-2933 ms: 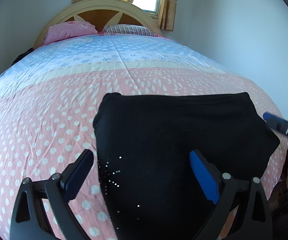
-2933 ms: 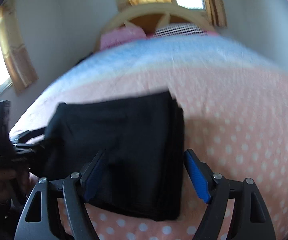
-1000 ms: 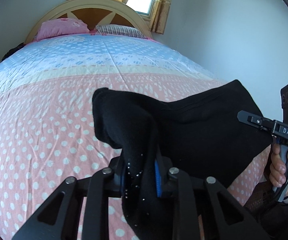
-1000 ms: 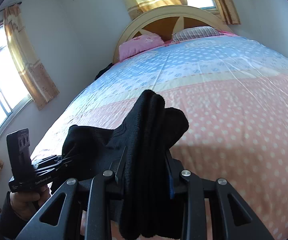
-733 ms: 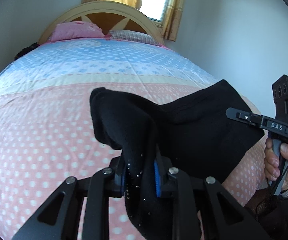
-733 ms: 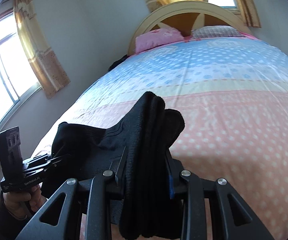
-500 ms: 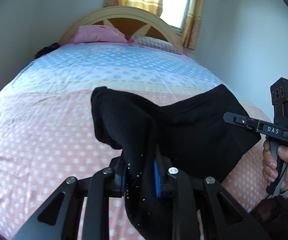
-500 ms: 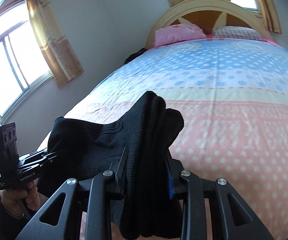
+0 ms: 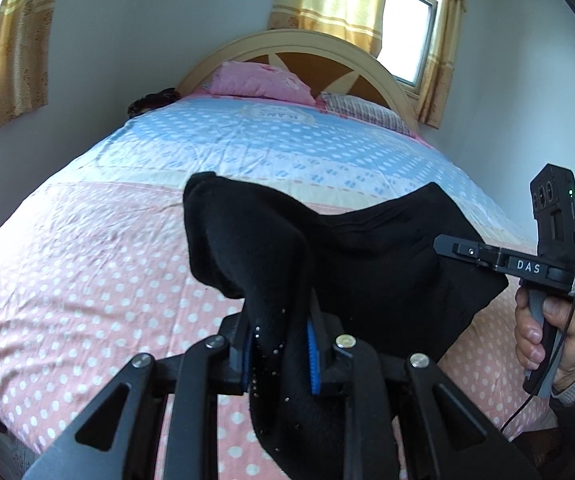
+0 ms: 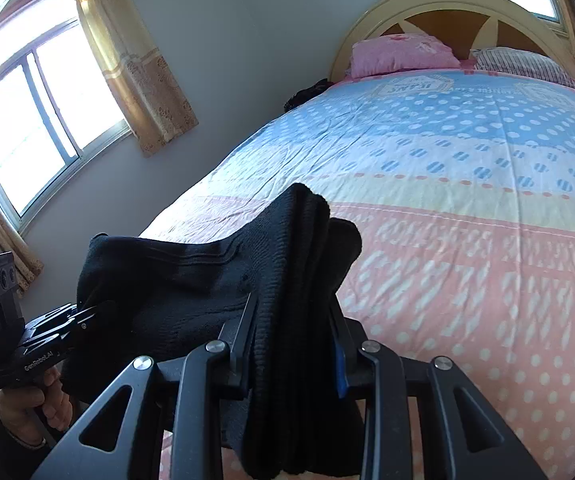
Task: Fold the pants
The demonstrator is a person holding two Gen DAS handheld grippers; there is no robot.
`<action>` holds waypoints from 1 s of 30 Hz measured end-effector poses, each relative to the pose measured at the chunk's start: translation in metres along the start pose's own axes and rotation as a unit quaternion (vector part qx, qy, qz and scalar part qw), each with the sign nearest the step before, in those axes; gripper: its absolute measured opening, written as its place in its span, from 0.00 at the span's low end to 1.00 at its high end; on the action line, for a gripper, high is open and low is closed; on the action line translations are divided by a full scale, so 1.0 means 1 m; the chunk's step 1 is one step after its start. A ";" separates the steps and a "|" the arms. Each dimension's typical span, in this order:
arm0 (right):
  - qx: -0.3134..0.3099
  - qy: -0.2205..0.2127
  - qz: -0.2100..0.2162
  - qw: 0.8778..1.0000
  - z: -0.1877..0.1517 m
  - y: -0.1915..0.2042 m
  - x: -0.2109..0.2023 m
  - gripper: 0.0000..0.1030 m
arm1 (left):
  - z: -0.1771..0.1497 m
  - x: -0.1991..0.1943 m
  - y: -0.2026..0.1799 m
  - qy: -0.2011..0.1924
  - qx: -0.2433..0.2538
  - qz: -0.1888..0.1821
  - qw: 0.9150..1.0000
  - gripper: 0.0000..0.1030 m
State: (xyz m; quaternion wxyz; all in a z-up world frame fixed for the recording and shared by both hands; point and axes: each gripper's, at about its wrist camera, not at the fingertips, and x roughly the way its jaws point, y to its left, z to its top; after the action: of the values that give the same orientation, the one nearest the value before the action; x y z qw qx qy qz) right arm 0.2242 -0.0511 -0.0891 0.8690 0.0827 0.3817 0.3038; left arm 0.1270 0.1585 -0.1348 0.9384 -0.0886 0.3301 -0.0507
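Note:
The folded black pants (image 9: 367,264) hang in the air above the foot of the bed, stretched between both grippers. My left gripper (image 9: 279,344) is shut on their left end; small shiny studs show on the cloth there. My right gripper (image 10: 293,340) is shut on their right end, a thick stack of layers (image 10: 303,248). In the left wrist view the right gripper (image 9: 519,266) and its hand show at the right. In the right wrist view the left gripper (image 10: 35,344) shows at the lower left.
The bed (image 9: 87,264) has a pink dotted cover near me and a blue one further up (image 10: 467,132). A pink pillow (image 9: 259,82), a striped pillow (image 9: 363,110) and a wooden headboard (image 9: 299,46) stand at the far end. Curtained windows (image 10: 39,112) flank it.
Both grippers closed on the ends of the pants and lifted them off the bed. Since then both views have tilted up and swung to the left.

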 end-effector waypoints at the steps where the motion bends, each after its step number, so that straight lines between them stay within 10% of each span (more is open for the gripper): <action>1: -0.001 0.001 0.002 1.000 0.001 0.002 0.003 0.30 | -0.001 -0.001 0.004 -0.001 -0.004 0.004 1.000 0.21; 30: -0.007 0.057 0.027 0.998 0.018 0.020 0.093 0.30 | -0.026 0.005 0.065 0.016 -0.081 0.037 0.996 0.20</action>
State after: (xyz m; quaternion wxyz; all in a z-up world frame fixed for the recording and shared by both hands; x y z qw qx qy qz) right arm 0.2762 0.0220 -0.1265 0.8380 0.0692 0.4261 0.3338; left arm 0.1173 0.2181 -0.1707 0.9241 -0.1512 0.3508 0.0091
